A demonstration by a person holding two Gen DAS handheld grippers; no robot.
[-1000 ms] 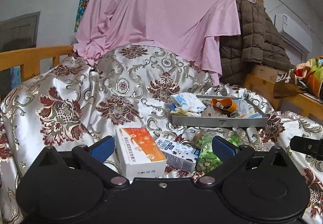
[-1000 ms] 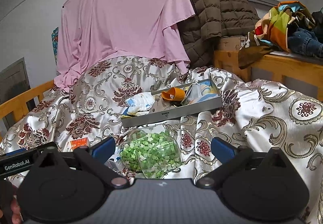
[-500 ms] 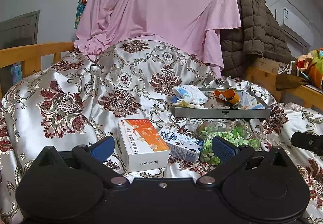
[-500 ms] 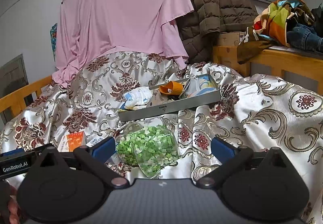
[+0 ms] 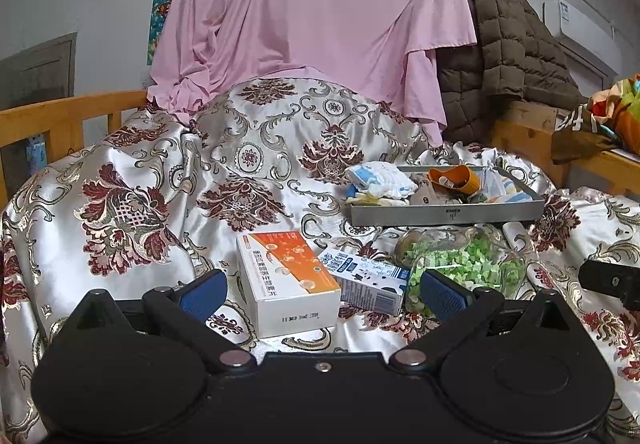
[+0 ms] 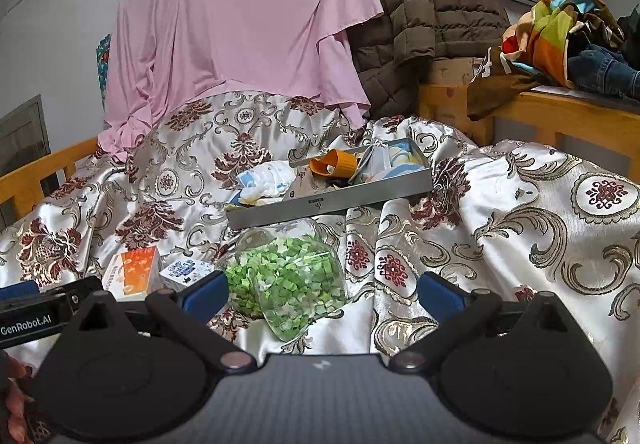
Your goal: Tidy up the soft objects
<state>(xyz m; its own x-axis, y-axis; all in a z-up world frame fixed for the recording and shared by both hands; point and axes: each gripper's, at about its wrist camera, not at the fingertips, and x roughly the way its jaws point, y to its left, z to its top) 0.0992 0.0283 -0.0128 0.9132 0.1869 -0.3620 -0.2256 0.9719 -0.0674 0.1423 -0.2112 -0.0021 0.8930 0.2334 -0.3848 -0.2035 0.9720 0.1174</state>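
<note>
— Where is the soft thing lying, and what are the claws doing?

— The bag of green pieces [image 6: 286, 284] is lying just ahead of the right gripper [image 6: 322, 294], nearer its left finger; both jaws are standing wide apart, holding nothing. The left gripper [image 5: 322, 294] is gaping too, empty, with the orange-and-white box [image 5: 286, 276] and the small carton [image 5: 366, 280] lying between its fingers.

— What is threatening?

— Judging from here, the bag (slack, clear plastic) is likely to slip or spill if pinched at one corner.

— And the container?

— The grey tray [image 6: 332, 202] is sitting farther ahead, holding an orange cup [image 6: 334, 166], a white-and-blue bundle [image 6: 266, 180] hanging over its left end, and packets.
</note>
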